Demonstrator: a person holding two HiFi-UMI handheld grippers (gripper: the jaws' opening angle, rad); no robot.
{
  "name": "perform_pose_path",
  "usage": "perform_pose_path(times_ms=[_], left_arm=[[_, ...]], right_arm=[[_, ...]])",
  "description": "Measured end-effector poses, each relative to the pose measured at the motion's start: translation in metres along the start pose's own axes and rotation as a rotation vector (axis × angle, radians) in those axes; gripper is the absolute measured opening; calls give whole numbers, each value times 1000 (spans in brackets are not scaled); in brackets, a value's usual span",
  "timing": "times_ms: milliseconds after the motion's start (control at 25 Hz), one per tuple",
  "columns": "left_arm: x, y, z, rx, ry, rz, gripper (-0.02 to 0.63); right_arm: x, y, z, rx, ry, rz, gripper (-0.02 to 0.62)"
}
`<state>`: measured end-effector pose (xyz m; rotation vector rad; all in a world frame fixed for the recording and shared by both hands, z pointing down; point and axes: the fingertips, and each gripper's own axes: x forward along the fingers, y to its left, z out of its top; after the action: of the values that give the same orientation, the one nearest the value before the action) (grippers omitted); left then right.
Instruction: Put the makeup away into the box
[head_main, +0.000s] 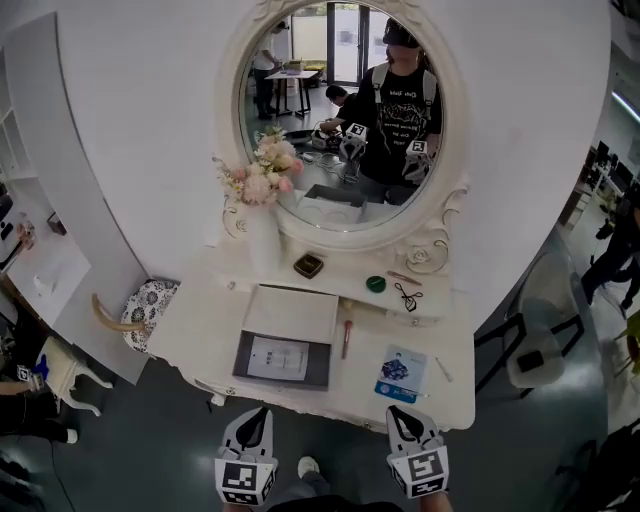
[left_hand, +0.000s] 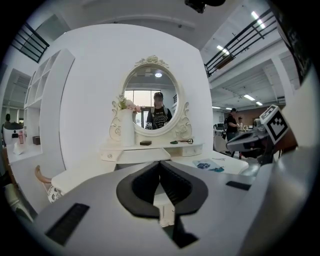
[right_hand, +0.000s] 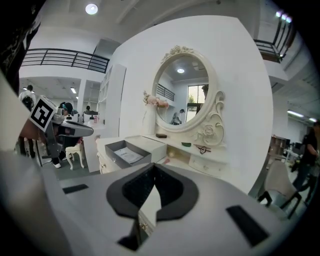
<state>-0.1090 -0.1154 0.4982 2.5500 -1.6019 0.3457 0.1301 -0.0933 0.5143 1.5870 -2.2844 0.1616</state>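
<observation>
On the white dressing table (head_main: 200, 340) stands an open grey box (head_main: 285, 372) with a sheet of paper inside and its white lid (head_main: 292, 312) laid back; it also shows in the right gripper view as the grey box (right_hand: 125, 154). Right of the box lies a makeup brush (head_main: 346, 338), then a blue packet (head_main: 402, 372) and a thin stick (head_main: 443, 370). The shelf under the mirror carries a brown compact (head_main: 308, 265), a green round case (head_main: 376, 284) and a black looped item (head_main: 407, 296). My left gripper (head_main: 262, 411) and right gripper (head_main: 394, 411) hang in front of the table edge, both shut and empty.
An oval mirror (head_main: 345, 110) and a white vase of pink flowers (head_main: 264, 215) stand at the table's back. A floral-cushioned chair (head_main: 148, 303) is at the table's left and a white chair (head_main: 540, 350) at its right. A person (head_main: 617, 250) stands at far right.
</observation>
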Motion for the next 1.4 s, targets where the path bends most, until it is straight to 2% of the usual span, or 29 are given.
perform_pose_path(times_ms=[200,360,480,600,760,920,1040,1400], left_arm=[[26,33,6,44,-3,-30,15],[40,52,7,27,-1,-32,15],[48,53,13,49,1,-58,15],[57,48,20,65,-15,-79,15],[68,43,21,55,-7,-81,15],[67,60,21,45,32,-20,15],[71,70,24,25,26,16,15],[78,83,23,-4,39,67,15]], right_arm=[[37,-1,6,18,43,-63,8],[57,-7,0,16,125,-115,8],[66,-14,5,65,121,-135,8],[78,-20,8,48,144,-149,9],[97,-32,9,104,159,-120,23],[117,-29,11,123,183,-58,110],[130,-34,10,132,202,-36,178],[172,-30,10,146,248,41,216]])
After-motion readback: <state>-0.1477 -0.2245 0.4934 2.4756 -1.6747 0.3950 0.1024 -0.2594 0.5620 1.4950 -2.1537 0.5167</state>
